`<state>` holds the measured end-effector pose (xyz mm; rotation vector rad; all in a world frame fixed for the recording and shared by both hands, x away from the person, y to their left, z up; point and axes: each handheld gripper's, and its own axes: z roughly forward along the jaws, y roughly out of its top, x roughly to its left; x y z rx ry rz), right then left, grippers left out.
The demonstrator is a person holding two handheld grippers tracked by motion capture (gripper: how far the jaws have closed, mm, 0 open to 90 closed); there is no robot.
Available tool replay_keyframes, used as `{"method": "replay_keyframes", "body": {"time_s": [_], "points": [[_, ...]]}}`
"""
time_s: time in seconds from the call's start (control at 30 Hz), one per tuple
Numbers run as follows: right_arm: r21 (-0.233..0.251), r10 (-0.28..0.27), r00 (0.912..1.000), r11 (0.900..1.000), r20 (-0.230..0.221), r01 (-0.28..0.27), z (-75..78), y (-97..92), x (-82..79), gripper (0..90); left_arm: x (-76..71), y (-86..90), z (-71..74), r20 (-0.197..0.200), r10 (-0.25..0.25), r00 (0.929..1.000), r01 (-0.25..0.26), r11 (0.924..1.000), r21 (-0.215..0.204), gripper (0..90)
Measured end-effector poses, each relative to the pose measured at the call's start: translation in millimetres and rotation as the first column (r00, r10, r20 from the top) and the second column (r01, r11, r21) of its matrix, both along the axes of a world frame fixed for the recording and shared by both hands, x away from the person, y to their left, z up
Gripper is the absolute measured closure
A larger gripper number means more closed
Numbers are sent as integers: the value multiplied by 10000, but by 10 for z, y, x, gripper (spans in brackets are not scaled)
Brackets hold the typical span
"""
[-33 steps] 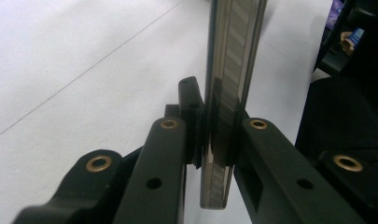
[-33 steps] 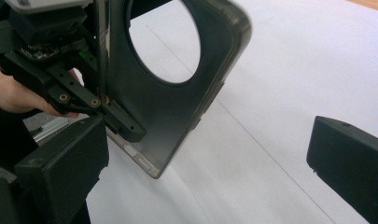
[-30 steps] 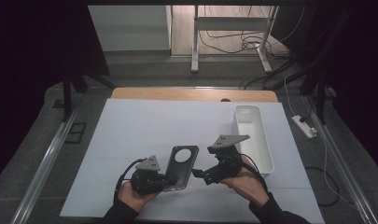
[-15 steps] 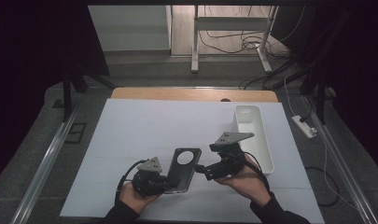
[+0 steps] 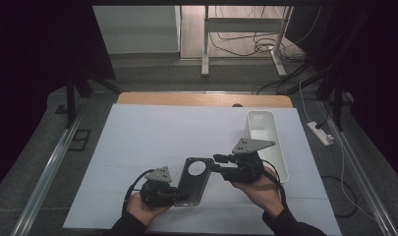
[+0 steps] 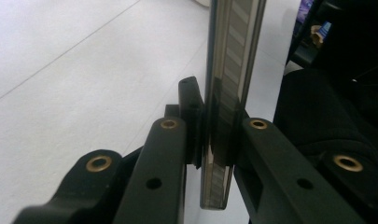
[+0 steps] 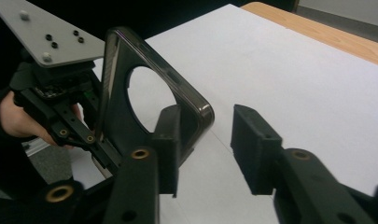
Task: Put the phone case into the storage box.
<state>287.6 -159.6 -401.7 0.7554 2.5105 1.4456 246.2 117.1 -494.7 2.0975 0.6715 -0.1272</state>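
1. Left gripper (image 5: 179, 195) was clamped on the near end of a dark glossy rectangular phone case with a round camera cut-out (image 5: 194, 180); in the left gripper view both jaws pressed the case's (image 6: 222, 116) thin edge between them.
2. Case was held just above the white sheet-covered counter (image 5: 152, 142), near its front edge, tilted up on edge, cut-out end pointing away from the person.
3. Right gripper (image 5: 217, 163) sat at the case's far right corner; its jaws had just been closing, a gap was left. In the right gripper view, the right gripper (image 7: 203, 140) had the case's (image 7: 126, 107) corner between its jaws, one pad against it, the other well apart: no grip yet.
4. White oblong plastic tray (image 5: 275, 147) stood at the counter's right side, just beyond the right hand (image 5: 260, 189).
5. Left hand (image 5: 142, 209) was at the counter's front edge.
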Motion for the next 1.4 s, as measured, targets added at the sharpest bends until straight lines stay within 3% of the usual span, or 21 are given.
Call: {"method": "replay_keyframes", "body": {"time_s": [0.33, 0.87, 1.03, 1.27, 1.4], "points": [[374, 275, 9996, 9989, -111, -271, -7, -16, 7, 772, 9, -1, -13, -111, -198, 9997, 195, 9995, -264, 843], [710, 363, 9985, 9969, -418, -333, -1, -14, -7, 797, 20, -20, -65, -205, -453, 9988, 444, 9982, -395, 831], [730, 453, 9979, 9965, -461, -418, 2, 8, -25, 800, 18, -20, -56, -70, -355, 9993, 351, 9984, -454, 787], [689, 473, 9981, 9966, -389, -445, -3, 25, -37, 801, 15, -20, -54, 64, -220, 9997, 223, 9984, -516, 653], [689, 443, 9984, 9967, -354, -418, 2, 17, -36, 802, 11, -21, -52, 124, -247, 9996, 253, 9982, -543, 655]]}}
